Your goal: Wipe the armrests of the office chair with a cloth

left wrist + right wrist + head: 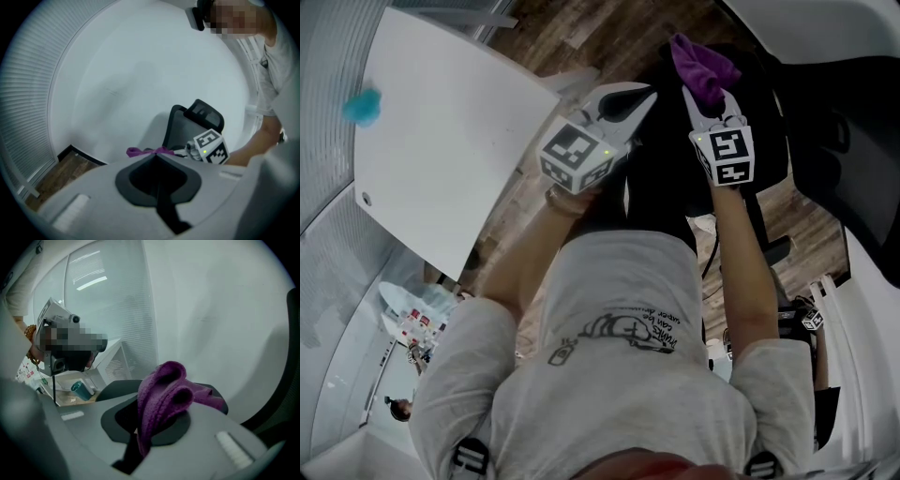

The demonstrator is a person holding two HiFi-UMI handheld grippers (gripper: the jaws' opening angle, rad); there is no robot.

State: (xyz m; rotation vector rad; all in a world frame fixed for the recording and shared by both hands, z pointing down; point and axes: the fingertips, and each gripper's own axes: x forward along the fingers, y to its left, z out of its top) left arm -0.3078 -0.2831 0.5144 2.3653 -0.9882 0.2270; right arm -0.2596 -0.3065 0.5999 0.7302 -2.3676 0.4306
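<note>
Purple cloth (164, 392) is bunched between the jaws of the right gripper (157, 416). They are clamped on its folds, so a fat loop stands above the tips and a tail hangs below. In the head view this gripper is held out ahead of the person over the black office chair (825, 112), with the cloth at its far end. The left gripper (155, 158) is just beside it. Its jaws are drawn together with nothing in them, and its camera looks across at the cloth and at the chair's headrest (204, 112) beyond.

Wiping looks not yet begun. Behind the cloth, the right gripper view shows a dark rounded edge (probably an armrest, though I cannot tell for sure, nor whether the cloth touches it).

To do the step well, I would bring the gripper down so the soft loop meets the pad and the hard jaw tips do not. The strokes should run the length of the armrest and then go over its sides. The clamp needs to be firm, since a cloth held by a fold may drag out under pressure. An office chair tends to swivel or roll when pushed, so the empty left gripper could brace it. The other armrest needs the same treatment.
</note>
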